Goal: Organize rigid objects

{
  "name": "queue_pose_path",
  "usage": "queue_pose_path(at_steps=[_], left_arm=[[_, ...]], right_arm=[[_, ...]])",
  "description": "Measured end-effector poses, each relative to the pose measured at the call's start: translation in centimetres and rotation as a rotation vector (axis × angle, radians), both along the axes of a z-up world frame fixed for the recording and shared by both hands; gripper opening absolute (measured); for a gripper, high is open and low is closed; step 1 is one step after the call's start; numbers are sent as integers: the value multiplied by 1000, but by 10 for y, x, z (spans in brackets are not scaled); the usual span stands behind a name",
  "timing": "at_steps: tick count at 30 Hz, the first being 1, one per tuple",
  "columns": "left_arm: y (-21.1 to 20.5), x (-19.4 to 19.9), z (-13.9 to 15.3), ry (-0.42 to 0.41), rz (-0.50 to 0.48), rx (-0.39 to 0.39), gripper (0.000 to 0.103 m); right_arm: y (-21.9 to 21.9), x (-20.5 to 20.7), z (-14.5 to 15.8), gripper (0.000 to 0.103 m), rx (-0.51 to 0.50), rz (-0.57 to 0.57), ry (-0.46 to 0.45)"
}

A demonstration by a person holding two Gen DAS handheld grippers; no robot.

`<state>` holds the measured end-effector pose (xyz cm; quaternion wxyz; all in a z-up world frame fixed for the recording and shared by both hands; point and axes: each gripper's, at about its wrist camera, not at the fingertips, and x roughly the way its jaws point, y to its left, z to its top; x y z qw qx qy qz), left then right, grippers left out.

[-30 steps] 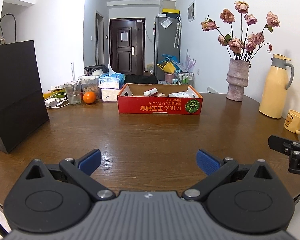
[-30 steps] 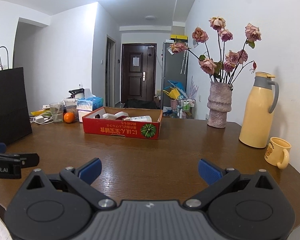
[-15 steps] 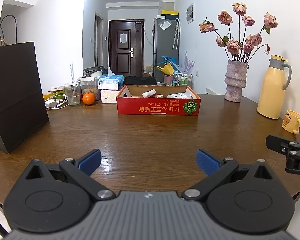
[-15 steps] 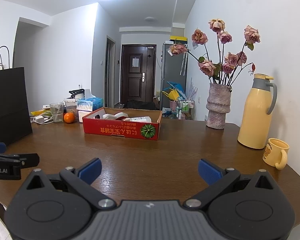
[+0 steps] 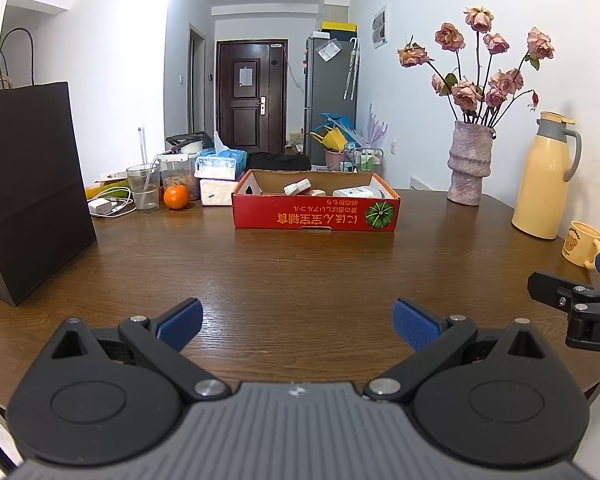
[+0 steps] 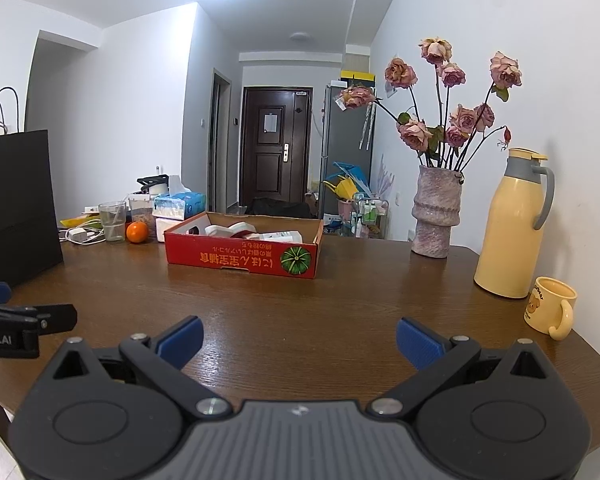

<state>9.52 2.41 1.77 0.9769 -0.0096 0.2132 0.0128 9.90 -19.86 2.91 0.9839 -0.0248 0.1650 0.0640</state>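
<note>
While both claws hang spread wide and empty over the near edge of the wooden table (image 5: pixel 300 276), the red cardboard box (image 5: pixel 316 216) sits toward the table's far side, holding several white items (image 5: pixel 298 188) too small to identify. Left of the box are an orange (image 5: pixel 176 197), a glass (image 5: pixel 143 188) and tissue packs (image 5: pixel 220 164); further left stands a black paper bag (image 5: pixel 28 184). Right of the box stand a vase of dried roses (image 6: pixel 436 216), a yellow thermos (image 6: pixel 508 224) and a yellow mug (image 6: pixel 550 308). The left gripper (image 5: pixel 298 320) and right gripper (image 6: pixel 299 338) touch nothing.
</note>
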Motion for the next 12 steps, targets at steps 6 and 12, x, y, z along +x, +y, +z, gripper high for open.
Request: queue_pose_path(at_steps=[6,12], left_arm=[[0,-1,1,-3,1,-1,103],[1,-1,2,-4,-6,-8,103]], right_arm=[[0,0,0,103,-2,0,1],[0,0,0,103,-2,1,2]])
